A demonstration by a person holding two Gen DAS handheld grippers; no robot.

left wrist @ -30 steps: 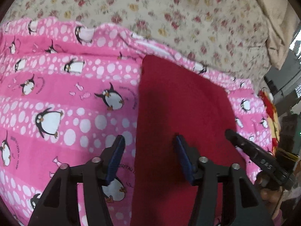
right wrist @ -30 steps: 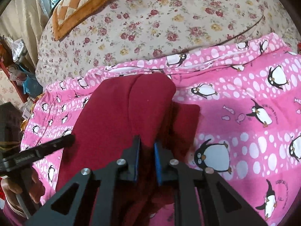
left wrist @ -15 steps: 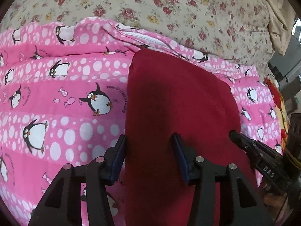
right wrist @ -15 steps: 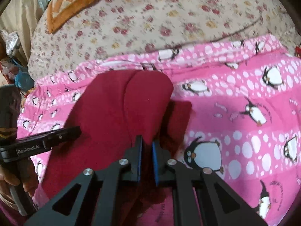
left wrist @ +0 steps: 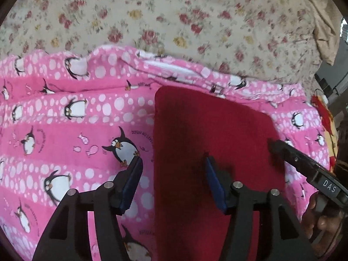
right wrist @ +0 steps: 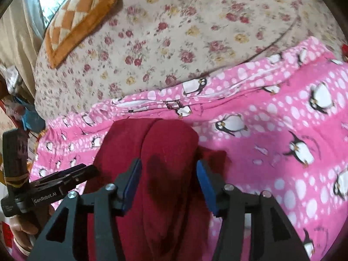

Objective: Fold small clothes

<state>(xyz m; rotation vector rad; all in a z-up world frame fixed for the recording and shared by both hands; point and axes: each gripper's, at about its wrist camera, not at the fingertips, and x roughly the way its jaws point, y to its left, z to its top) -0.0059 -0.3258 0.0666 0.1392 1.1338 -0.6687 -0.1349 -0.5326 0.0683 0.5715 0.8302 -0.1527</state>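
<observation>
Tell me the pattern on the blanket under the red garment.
Pink blanket with white dots and penguins, clearest in the left wrist view.

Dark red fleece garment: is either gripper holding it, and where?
Neither. Both the left gripper and right gripper are open over the dark red fleece garment.

garment [left wrist: 208, 134] laid on penguin blanket [left wrist: 65, 134] | blanket spread over floral sheet [left wrist: 174, 21] | cushion [right wrist: 80, 17] set behind, on sheet
</observation>
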